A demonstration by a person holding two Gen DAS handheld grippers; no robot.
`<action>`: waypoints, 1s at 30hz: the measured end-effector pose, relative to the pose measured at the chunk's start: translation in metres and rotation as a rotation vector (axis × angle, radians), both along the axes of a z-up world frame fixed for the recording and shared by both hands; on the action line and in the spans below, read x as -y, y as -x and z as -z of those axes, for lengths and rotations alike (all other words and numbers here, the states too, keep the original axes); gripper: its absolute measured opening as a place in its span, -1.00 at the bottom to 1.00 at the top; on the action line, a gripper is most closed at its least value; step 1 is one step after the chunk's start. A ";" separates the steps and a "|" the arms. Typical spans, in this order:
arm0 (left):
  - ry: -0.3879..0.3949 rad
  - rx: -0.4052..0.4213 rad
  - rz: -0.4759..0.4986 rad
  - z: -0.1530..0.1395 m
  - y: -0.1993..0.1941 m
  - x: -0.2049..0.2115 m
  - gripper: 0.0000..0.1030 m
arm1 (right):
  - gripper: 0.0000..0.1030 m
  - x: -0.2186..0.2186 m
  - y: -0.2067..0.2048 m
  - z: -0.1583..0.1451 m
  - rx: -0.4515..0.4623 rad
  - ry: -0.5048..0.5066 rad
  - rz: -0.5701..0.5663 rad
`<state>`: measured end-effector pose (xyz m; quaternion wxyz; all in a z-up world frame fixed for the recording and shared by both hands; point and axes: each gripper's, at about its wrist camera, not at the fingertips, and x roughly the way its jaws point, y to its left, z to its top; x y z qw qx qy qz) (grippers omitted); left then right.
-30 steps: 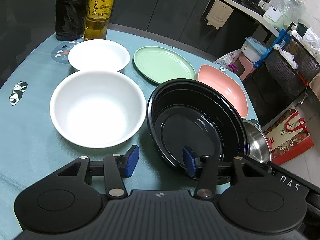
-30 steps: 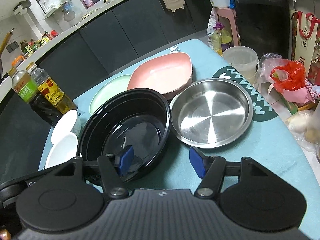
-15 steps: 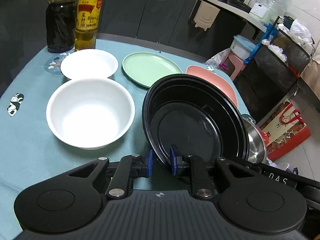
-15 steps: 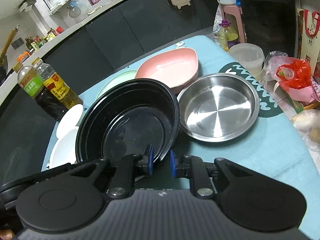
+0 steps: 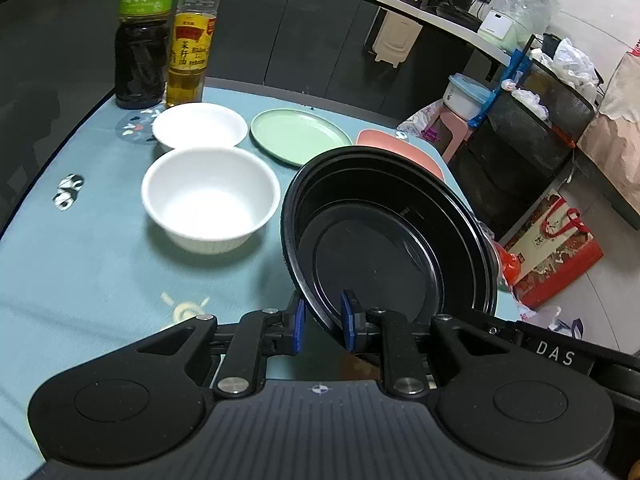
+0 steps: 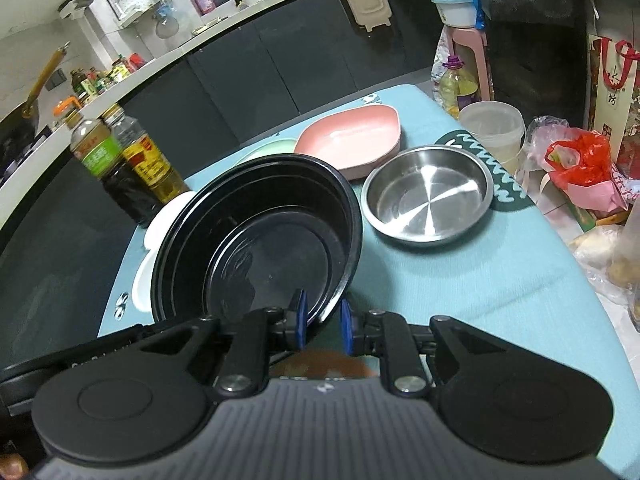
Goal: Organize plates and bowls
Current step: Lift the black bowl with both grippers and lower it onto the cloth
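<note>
You are gripping the black bowl rim between both grippers' fingers; keep lifting level, clear of the table.

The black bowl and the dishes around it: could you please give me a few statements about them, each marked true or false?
1. Both grippers grip the rim of the black bowl. True: the left gripper and the right gripper each have a blue pad on either side of its rim.
2. The black bowl lies flat on the table. False: it is tilted, held up at its near edge.
3. The steel pan holds food. False: it is empty.
4. Two white bowls stand near the two bottles. True.
5. The pink dish is stacked inside the steel pan. False: it lies beside it, on the table.
</note>
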<state>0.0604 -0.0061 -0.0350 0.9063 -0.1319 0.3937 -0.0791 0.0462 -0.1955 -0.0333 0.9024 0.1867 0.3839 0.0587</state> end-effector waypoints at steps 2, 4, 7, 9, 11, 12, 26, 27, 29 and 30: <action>0.001 -0.001 0.000 -0.001 0.009 -0.003 -0.65 | -0.68 -0.003 0.007 0.000 -0.003 0.001 -0.006; 0.003 0.000 -0.001 -0.002 0.017 -0.006 -0.65 | -0.67 -0.006 0.015 -0.001 -0.004 0.003 -0.010; 0.002 0.013 -0.002 -0.005 0.030 -0.011 -0.65 | -0.67 -0.011 0.025 -0.004 0.002 0.008 -0.012; -0.001 0.031 0.001 -0.008 0.040 -0.012 -0.65 | -0.67 -0.016 0.035 -0.008 0.018 0.015 -0.011; -0.005 0.063 0.009 -0.013 0.052 -0.013 -0.65 | -0.67 -0.018 0.046 -0.013 0.055 0.026 -0.006; -0.009 0.083 0.013 -0.015 0.057 -0.013 -0.65 | -0.67 -0.019 0.052 -0.015 0.074 0.032 -0.004; -0.021 0.170 0.011 -0.026 0.102 -0.020 -0.65 | -0.65 -0.029 0.086 -0.024 0.155 0.063 -0.004; -0.021 0.171 0.009 -0.026 0.104 -0.021 -0.65 | -0.64 -0.030 0.087 -0.024 0.156 0.063 -0.006; -0.023 0.171 0.006 -0.024 0.106 -0.022 -0.65 | -0.63 -0.031 0.089 -0.022 0.156 0.063 -0.010; -0.023 0.167 0.004 -0.023 0.107 -0.024 -0.65 | -0.62 -0.033 0.089 -0.021 0.153 0.063 -0.013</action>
